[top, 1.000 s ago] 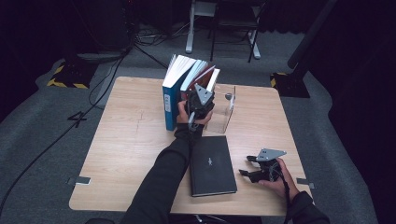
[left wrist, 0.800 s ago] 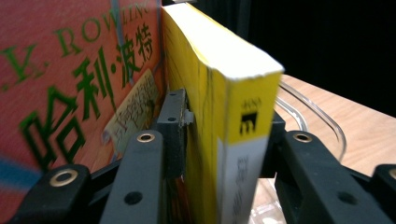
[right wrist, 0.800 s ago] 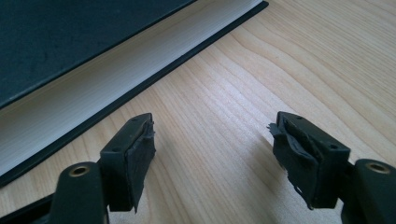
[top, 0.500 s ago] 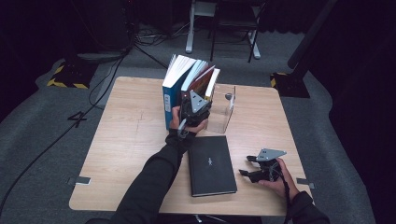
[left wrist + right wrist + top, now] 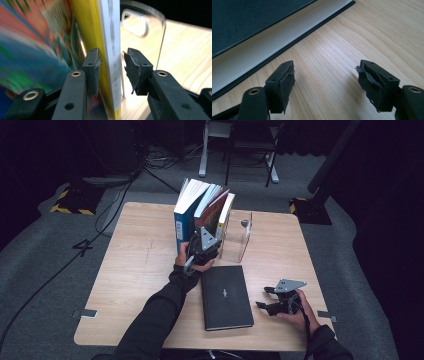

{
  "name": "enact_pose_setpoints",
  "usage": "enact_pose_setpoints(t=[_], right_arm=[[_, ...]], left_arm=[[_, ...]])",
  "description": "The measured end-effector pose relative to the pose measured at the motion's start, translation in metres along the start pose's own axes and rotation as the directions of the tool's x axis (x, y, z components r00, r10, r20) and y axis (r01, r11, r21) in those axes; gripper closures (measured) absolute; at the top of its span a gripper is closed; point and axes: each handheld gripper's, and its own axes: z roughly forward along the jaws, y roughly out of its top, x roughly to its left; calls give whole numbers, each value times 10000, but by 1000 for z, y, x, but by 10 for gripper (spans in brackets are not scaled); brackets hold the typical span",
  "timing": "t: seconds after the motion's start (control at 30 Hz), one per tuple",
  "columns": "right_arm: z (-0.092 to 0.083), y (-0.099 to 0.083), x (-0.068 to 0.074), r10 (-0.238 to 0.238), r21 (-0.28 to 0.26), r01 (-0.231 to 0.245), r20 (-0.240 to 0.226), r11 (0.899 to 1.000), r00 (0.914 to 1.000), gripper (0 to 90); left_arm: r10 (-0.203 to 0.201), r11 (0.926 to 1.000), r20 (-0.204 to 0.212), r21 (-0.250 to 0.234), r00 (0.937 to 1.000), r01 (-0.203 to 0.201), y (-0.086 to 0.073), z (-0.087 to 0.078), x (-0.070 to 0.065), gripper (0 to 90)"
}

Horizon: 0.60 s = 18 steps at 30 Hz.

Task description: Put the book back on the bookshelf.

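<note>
High view: light wooden table point(image 5: 135, 270) on grey carpet, dark room. My left gripper point(image 5: 204, 251) has dropped lower against the upright books than a second ago; black book point(image 5: 226, 296) lies flat. Left gripper view: jaws straddle the yellow book point(image 5: 110, 50), one pad touching, the other clear. Right gripper view: my right gripper point(image 5: 325, 82) rests open, empty.

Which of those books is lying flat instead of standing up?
The black book, flat on the table near the person's side. The blue book, the red one and the yellow book stand upright beside the clear bookend.
</note>
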Motion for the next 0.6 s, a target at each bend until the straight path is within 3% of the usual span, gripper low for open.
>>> enact_pose_setpoints(t=[0.13, 0.3, 0.37, 0.6], right_arm=[[0, 0, 0, 5, -2, -5, 3, 10000, 10000, 297], [0, 0, 0, -7, -13, 7, -2, 10000, 10000, 296], [0, 0, 0, -5, -13, 5, -2, 10000, 10000, 296], [0, 0, 0, 5, -20, -5, 11, 10000, 10000, 296]], left_arm=[[-116, 9987, 10, 492, 9999, 115, -10, 8, 2, 651], [140, 9940, 92, 1083, 9999, -149, -22, 15, 0, 690], [39, 9942, 178, 1077, 9998, -58, -23, 16, 1, 698], [233, 9929, 179, 1158, 9996, -252, -19, 21, -2, 709]])
